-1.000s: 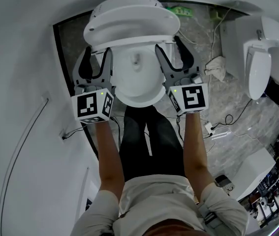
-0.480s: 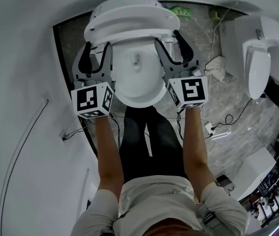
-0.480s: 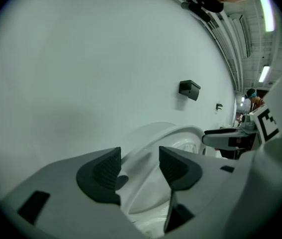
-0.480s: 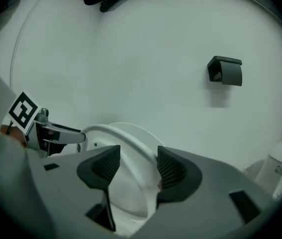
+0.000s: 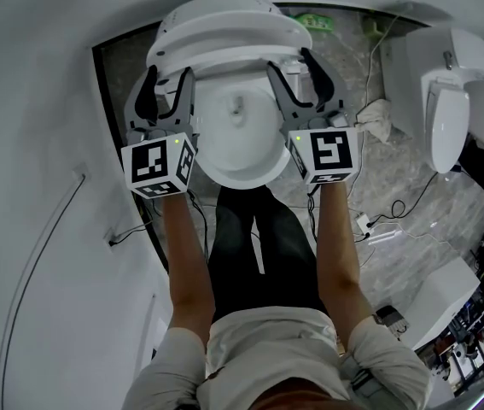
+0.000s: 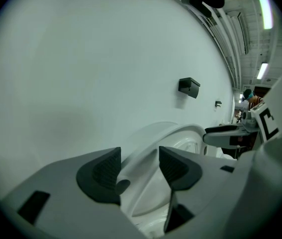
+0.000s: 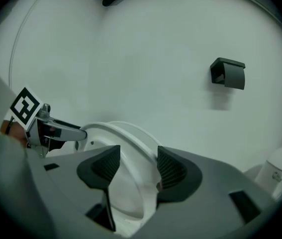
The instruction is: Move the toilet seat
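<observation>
Together, 1 left gripper and 1 right gripper clamp 1 toilet seat.

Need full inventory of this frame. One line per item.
toilet bowl: 1, white, centre.
toilet seat: 1, white, raised at the bowl's back.
second toilet: 1, white, far right.
cloth: 1, white, floor between the toilets.
cables: several, dark, floor at right.
wall holder: 1, black, on the white wall.
left gripper: 1, grey, clamped on the seat's left edge.
right gripper: 1, grey, clamped on its right edge.
person's forearms: 2, behind the grippers.
</observation>
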